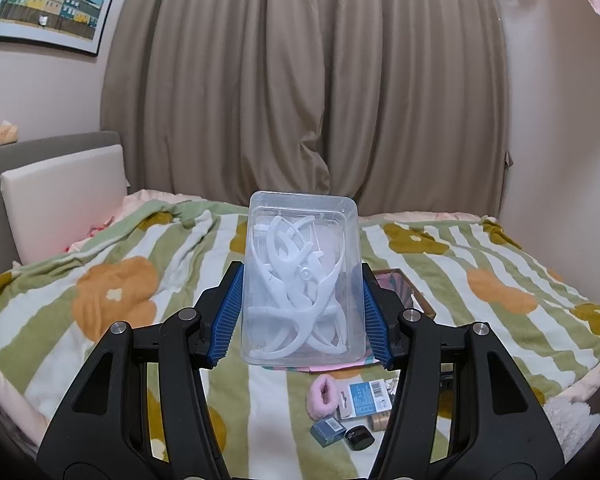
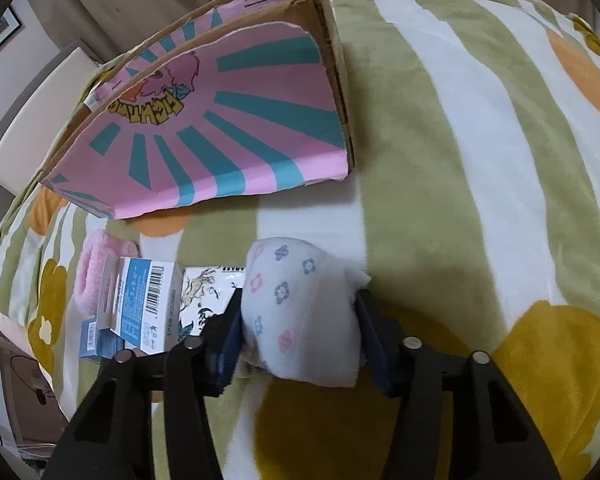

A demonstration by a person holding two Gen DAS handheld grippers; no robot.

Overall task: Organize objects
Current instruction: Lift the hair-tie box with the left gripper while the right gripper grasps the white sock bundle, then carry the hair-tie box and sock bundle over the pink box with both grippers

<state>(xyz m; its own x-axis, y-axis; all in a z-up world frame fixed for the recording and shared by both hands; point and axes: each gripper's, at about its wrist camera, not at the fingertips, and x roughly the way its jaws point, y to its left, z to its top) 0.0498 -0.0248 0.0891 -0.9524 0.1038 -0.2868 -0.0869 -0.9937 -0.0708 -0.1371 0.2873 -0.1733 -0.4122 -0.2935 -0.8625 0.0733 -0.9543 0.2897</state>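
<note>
Biggest thing first: the bed under that striped flower blanket is soft and lumpy, so anything set down can tip or roll. The pink cardboard box sits at about 11 o'clock from the right claw and looks like the likely drop spot to me.

The left claw is pinching a clear plastic container of white clips, held up off the bed. Smooth walls and a tilt, so it could slip or spill.

The right claw is squeezing a rolled floral sock, resting on the blanket at the pile's 3 o'clock edge. Squishy fabric may slip out on the lift, or nudge the small blue carton just beside it.
</note>
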